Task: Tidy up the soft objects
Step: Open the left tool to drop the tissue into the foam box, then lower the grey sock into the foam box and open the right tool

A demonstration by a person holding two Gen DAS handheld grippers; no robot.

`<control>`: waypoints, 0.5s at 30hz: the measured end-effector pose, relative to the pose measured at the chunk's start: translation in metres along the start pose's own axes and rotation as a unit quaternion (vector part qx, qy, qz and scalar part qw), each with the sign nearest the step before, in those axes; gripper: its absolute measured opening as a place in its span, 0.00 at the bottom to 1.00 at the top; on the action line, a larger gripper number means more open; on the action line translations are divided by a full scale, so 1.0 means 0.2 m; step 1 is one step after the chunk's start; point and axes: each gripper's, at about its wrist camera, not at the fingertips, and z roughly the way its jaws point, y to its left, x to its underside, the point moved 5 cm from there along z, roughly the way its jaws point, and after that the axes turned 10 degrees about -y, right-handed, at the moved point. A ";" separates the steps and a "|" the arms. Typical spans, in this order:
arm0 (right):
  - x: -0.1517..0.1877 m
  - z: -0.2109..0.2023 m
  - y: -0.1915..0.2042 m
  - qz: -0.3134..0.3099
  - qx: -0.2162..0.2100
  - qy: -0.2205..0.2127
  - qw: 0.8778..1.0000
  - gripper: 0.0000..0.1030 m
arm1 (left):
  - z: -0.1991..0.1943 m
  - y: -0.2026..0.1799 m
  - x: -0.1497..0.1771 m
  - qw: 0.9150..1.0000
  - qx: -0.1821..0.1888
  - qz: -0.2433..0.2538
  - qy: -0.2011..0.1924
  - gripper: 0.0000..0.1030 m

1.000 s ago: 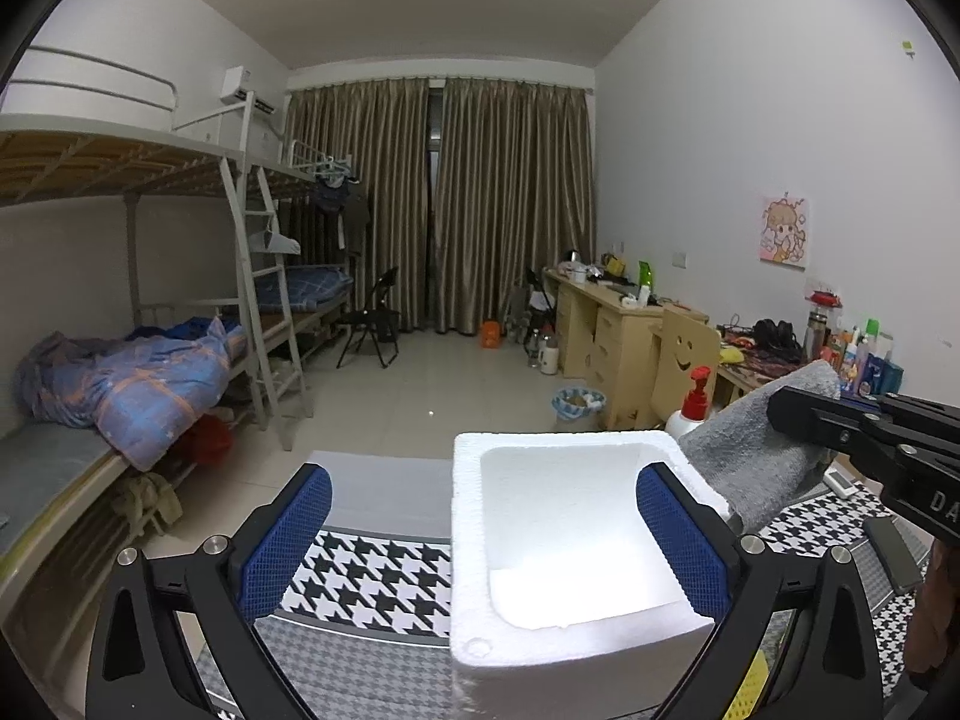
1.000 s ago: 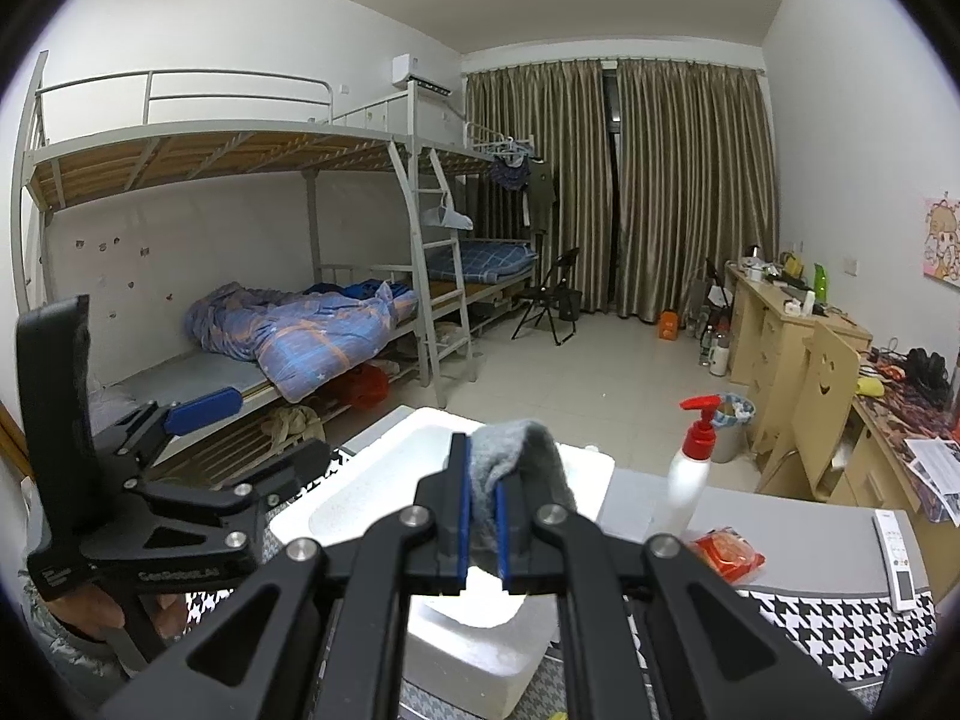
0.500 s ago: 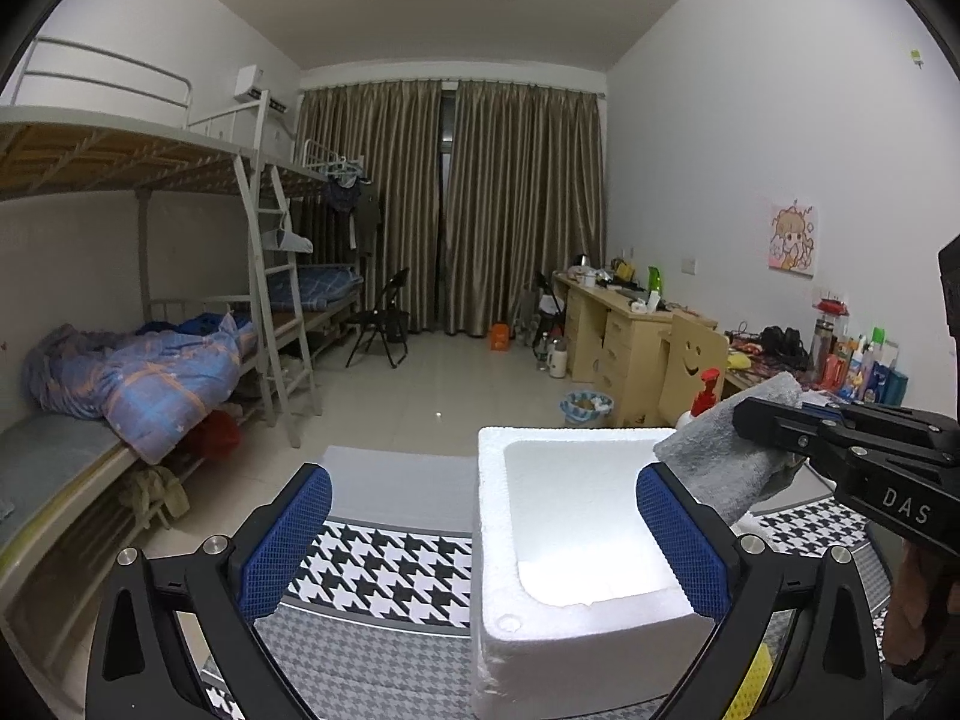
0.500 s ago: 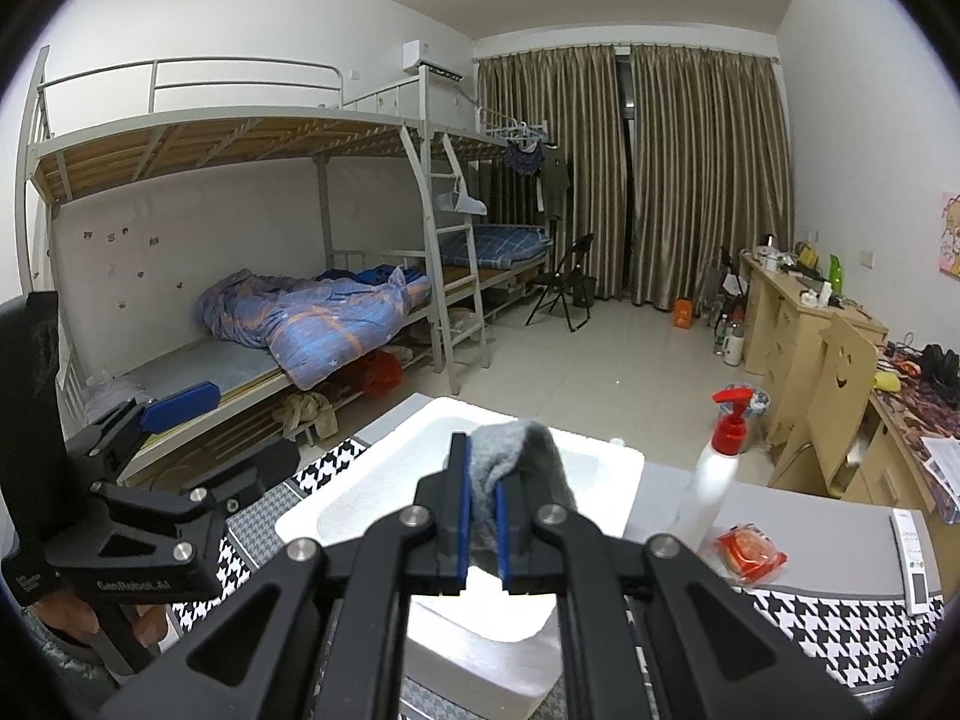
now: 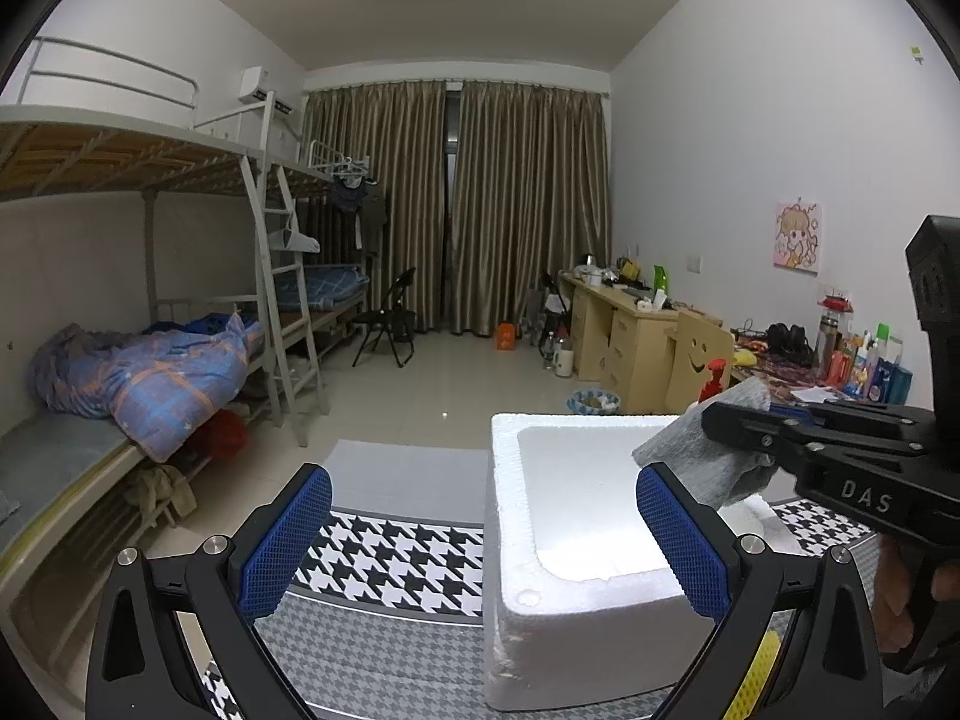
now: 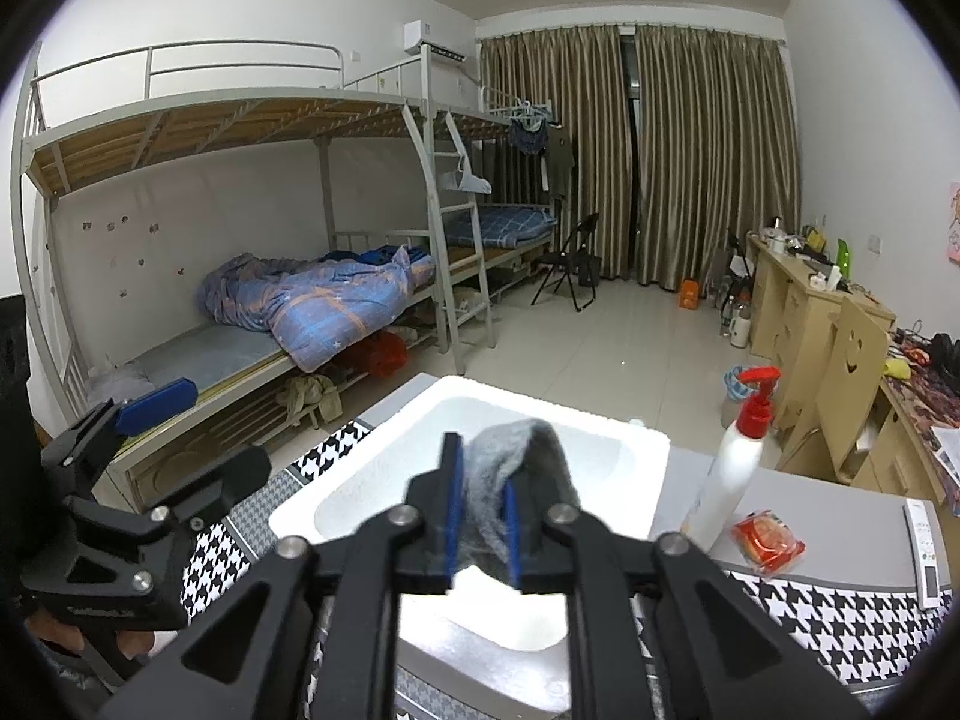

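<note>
Cloth [image 6: 510, 480], grey, soft, is pinched between my R gripper [image 6: 480, 531] pads, bunched and standing up out of the jaws. Directly past and below the tips sits the white foam box [image 6: 636, 444], open side up, so the drop looks like fwd and down, no sideways shift needed. R is clearly the nearer tool. L gripper [image 5: 480, 546] jaws spread wide, holding nothing, w/ box just ahead between its pads. Pump bottle [image 6: 735, 468] stands beside box, far side.
</note>
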 end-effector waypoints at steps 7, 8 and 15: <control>0.02 0.01 0.02 0.000 -0.005 0.008 1.000 0.62 | -0.01 0.03 0.04 1.000 -0.001 -0.003 0.007 0.99; 0.02 0.00 0.02 0.000 -0.005 0.005 1.000 0.70 | -0.01 0.03 0.05 1.000 0.000 -0.004 0.008 0.99; 0.03 0.01 0.03 -0.003 -0.010 0.015 1.000 0.81 | -0.01 0.04 0.05 1.000 -0.003 -0.008 0.010 0.99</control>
